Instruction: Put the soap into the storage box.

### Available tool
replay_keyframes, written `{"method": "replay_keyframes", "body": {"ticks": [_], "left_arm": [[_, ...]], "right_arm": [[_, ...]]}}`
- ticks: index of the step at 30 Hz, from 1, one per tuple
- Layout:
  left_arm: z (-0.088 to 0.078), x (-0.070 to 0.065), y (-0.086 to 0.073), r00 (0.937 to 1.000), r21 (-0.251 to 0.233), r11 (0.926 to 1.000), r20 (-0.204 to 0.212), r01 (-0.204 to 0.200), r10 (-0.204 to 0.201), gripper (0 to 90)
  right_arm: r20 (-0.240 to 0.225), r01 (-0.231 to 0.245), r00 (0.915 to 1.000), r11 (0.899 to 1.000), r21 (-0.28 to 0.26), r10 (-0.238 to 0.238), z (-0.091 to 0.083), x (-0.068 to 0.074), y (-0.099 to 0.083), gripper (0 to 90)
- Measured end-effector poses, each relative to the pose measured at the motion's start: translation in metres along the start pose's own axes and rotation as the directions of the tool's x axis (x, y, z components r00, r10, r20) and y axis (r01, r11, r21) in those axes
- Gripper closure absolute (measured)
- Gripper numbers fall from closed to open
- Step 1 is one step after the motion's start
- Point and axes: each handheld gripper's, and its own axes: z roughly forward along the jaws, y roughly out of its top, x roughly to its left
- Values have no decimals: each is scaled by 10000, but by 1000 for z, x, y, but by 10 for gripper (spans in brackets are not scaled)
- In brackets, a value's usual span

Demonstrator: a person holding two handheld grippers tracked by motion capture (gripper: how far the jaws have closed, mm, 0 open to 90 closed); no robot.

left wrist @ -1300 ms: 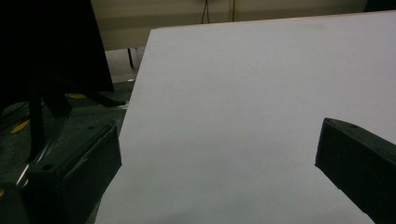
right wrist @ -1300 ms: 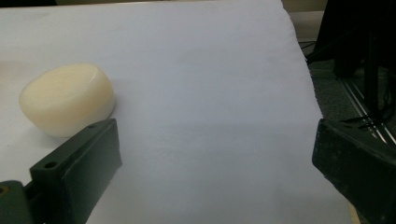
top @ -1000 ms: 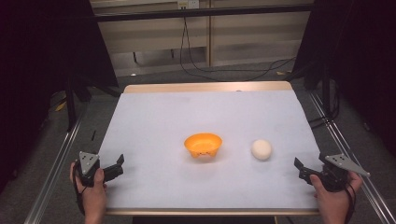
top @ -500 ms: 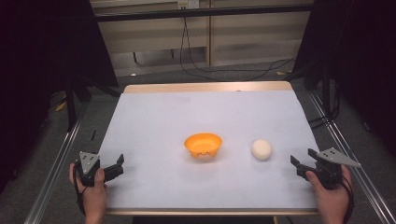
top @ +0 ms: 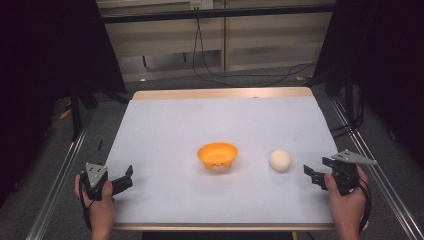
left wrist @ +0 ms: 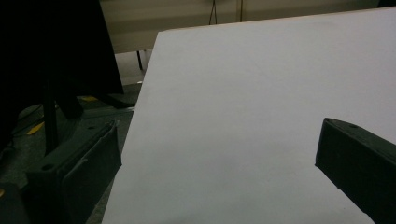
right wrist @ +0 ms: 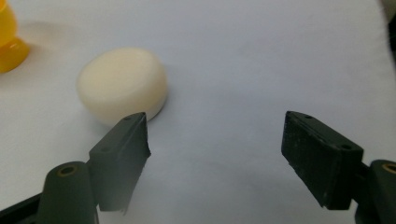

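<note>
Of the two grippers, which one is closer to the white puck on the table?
The right gripper. The white puck lies just ahead of its open jaws, while the left gripper waits at the far side of the table, beyond the orange bowl.

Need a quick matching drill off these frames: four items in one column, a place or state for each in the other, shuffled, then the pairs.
Column 1
1. orange bowl
2. cream puck
3. left gripper
4. right gripper

Column 2
A. open, at the table's near left corner, far from both objects
B. lying on the table just right of the bowl
C. open, jaws pointed toward the puck, not touching it
D. standing near the table's middle

Pairs: 1-D, 2-B, 3-A, 4-C
</note>
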Motion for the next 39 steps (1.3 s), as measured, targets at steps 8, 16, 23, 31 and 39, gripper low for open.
{"method": "replay_keyframes", "body": {"ticks": [8,16,23,31,39], "left_arm": [[1,-1,0,9999,83,9999,-5,-107,107,1],[1,-1,0,9998,83,9998,-1,-186,186,1],[1,-3,0,9998,98,9997,-11,-215,215,1],[1,-3,1,9995,113,9995,-45,-310,311,1],[2,-4,1,9993,139,9992,-50,-380,381,1]], "right_arm": [[-291,636,9978,9887,1360,-602,9,6,9,59],[-376,717,9972,9677,2418,-645,24,9,20,38],[-498,371,9985,9487,3139,-225,37,17,32,29],[-667,350,9977,9421,3334,-135,50,28,41,14],[-611,159,9981,9408,3386,52,66,43,47,14]]}}
